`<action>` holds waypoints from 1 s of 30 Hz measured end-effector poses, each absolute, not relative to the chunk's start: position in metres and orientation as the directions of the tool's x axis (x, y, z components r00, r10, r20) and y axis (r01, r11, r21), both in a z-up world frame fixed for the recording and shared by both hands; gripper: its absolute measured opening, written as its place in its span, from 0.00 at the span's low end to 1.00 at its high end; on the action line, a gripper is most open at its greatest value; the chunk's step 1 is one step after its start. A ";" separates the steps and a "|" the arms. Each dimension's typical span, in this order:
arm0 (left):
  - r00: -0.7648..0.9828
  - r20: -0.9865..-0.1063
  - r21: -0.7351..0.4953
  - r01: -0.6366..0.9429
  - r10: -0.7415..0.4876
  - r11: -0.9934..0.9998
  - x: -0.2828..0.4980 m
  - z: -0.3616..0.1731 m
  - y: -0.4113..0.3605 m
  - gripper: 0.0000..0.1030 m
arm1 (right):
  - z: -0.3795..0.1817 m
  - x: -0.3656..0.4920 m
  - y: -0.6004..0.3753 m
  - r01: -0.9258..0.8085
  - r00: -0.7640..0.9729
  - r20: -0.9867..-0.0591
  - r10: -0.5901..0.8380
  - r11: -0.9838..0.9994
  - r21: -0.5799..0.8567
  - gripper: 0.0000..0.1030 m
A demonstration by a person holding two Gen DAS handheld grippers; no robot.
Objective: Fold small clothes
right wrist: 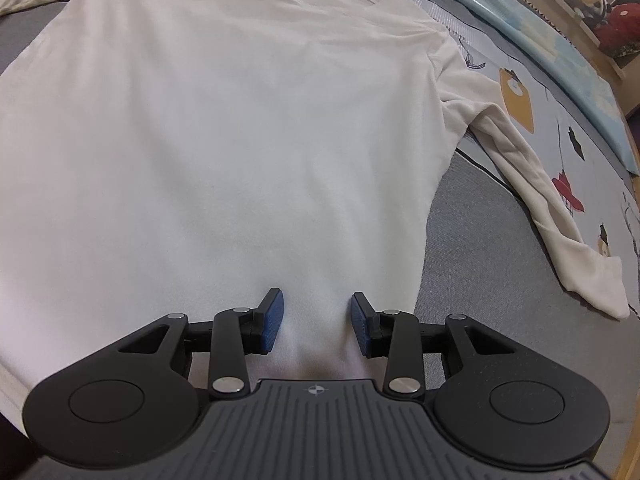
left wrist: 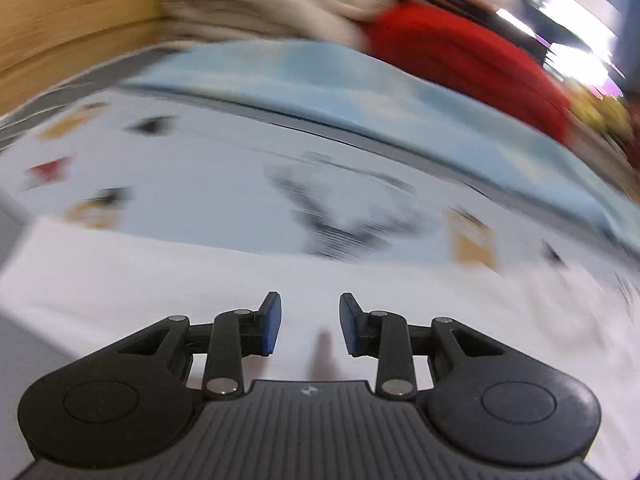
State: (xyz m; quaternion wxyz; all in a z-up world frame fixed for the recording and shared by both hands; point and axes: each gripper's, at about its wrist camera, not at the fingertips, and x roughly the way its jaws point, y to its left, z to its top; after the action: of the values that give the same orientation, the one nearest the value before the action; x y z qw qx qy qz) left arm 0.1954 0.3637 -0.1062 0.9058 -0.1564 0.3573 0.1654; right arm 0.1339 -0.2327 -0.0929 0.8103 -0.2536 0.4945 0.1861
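Broadly, a cream-white long-sleeved shirt (right wrist: 224, 128) fills most of the right wrist view, spread flat on a grey mat (right wrist: 484, 264) with only soft wrinkles across its body. One sleeve (right wrist: 532, 184) runs out to the right of the body and angles downward, its cuff lying on the grey surface. Part of that sleeve crosses a paler area of the mat printed with small cartoon figures (right wrist: 518, 98) in yellow, red and black. Beyond the mat lies a light blue cloth (right wrist: 560, 40) along a wooden edge, with a red object (right wrist: 622, 34) and yellow ones past it, too small to tell apart.

The left wrist view is heavily blurred by motion. It shows white fabric (left wrist: 200, 280) of the shirt below, the printed pale surface above it, a band of light blue, a red mass (left wrist: 468, 60) and wood panelling (left wrist: 72, 20) at upper left.

The right claw (right wrist: 317, 322) sits low over the shirt's near part, its blue-padded fingers spread apart with cloth showing between them and nothing pinched. The left claw (left wrist: 309, 323) is likewise spread, hanging over white fabric without gripping it.
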 end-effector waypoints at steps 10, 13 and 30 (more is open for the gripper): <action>0.538 -0.843 -0.091 -0.126 -0.009 0.988 0.237 -0.138 0.224 0.47 | -0.093 0.128 -0.253 -0.574 0.385 -0.915 0.118 0.807 -0.137 0.28; 0.442 -0.886 0.065 -0.177 0.138 0.982 0.242 -0.131 0.203 0.63 | -0.094 0.127 -0.264 -0.573 0.365 -0.922 0.129 0.812 -0.113 0.28; 0.607 -0.795 -0.147 -0.221 0.018 0.964 0.169 -0.002 0.037 0.62 | -0.100 0.135 -0.357 -0.335 0.395 -0.918 -0.023 0.927 -0.167 0.41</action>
State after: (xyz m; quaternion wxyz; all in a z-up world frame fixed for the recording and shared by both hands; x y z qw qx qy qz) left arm 0.1691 0.0366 -0.0018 0.8887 -0.1158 0.4384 0.0670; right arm 0.1350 -0.3569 -0.1000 0.8187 -0.1653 0.5416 0.0954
